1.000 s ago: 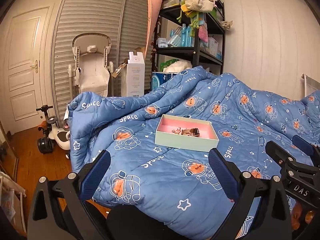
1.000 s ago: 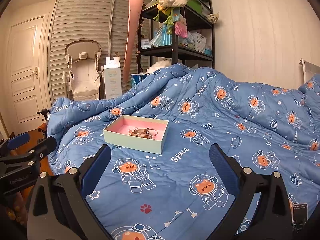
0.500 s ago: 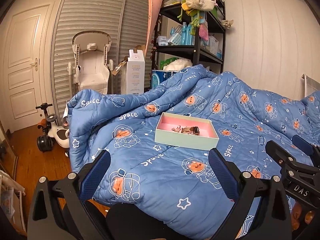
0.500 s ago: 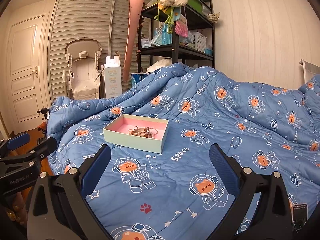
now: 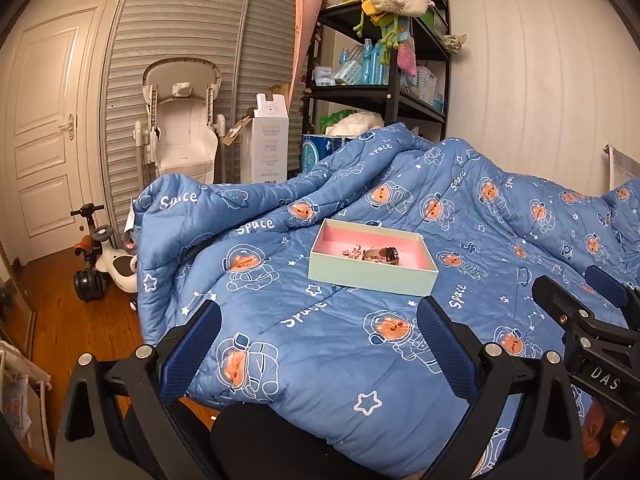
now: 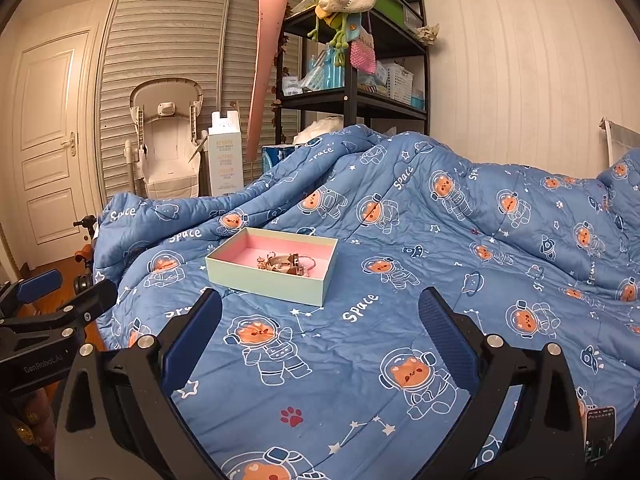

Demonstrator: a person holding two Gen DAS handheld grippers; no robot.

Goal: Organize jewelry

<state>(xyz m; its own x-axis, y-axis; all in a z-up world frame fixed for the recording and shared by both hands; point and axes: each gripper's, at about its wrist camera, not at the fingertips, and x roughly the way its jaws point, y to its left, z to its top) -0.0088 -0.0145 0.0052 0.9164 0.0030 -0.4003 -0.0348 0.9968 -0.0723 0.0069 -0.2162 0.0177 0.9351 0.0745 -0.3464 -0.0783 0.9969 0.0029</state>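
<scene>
A shallow mint-green box with a pink lining [image 5: 372,276] [image 6: 264,278] lies on the blue space-print quilt [image 5: 320,328] [image 6: 400,280]. A small pile of metal jewelry [image 5: 374,254] [image 6: 286,263] rests inside it. My left gripper [image 5: 318,344] is open and empty, held above the quilt's near edge, short of the box. My right gripper [image 6: 320,340] is open and empty, hovering over the quilt, with the box ahead and to the left. Each gripper shows at the edge of the other's view [image 5: 580,320] [image 6: 52,308].
A black shelf rack [image 5: 384,92] [image 6: 352,96] with bottles and knitted toys stands behind the bed. A white high chair [image 5: 180,128], a tall carton [image 5: 270,144] and a ride-on toy [image 5: 100,260] stand on the wooden floor to the left.
The left wrist view has shifted slightly, with the box sitting a little lower and nearer. The right gripper has hardly moved. Both stay open.
</scene>
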